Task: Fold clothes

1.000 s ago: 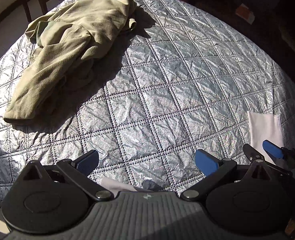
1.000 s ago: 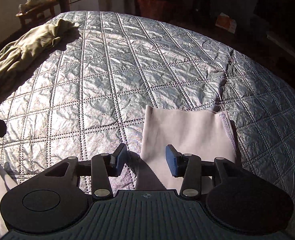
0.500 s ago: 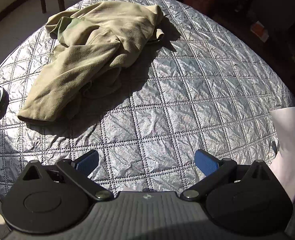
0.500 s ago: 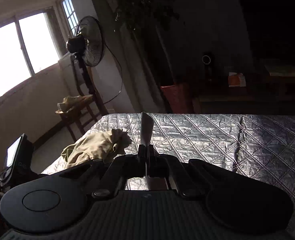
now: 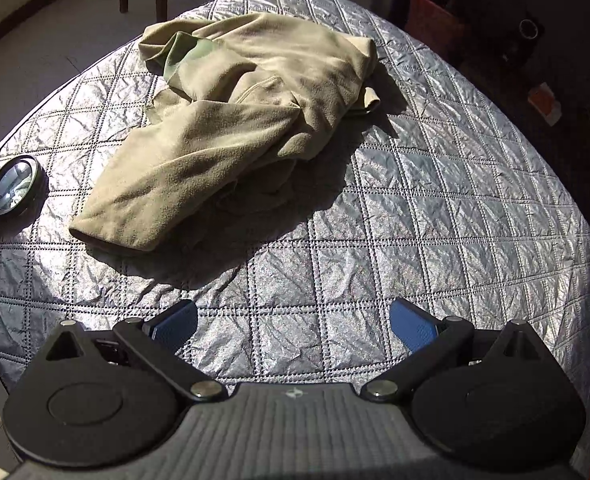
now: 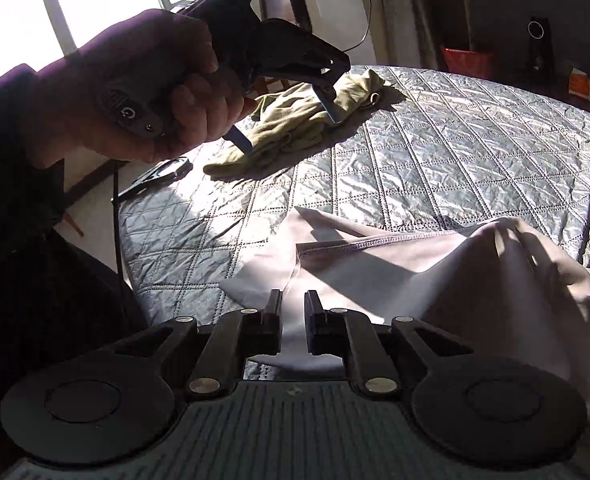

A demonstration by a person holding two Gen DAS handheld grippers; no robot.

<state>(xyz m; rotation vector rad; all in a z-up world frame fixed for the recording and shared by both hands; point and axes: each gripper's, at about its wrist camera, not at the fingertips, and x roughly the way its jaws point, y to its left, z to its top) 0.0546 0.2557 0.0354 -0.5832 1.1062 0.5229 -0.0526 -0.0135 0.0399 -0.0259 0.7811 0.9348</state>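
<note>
left tool: fingers spread wide, empty, held above the quilted bed cover. olive fleece garment lies crumpled on the far left part of the cover, well apart from the tool. magnifying glass rests near the cover's left edge. right tool: fingers nearly together with a narrow gap; pale garment lies bunched beneath and beyond them, grip not confirmed.
</note>
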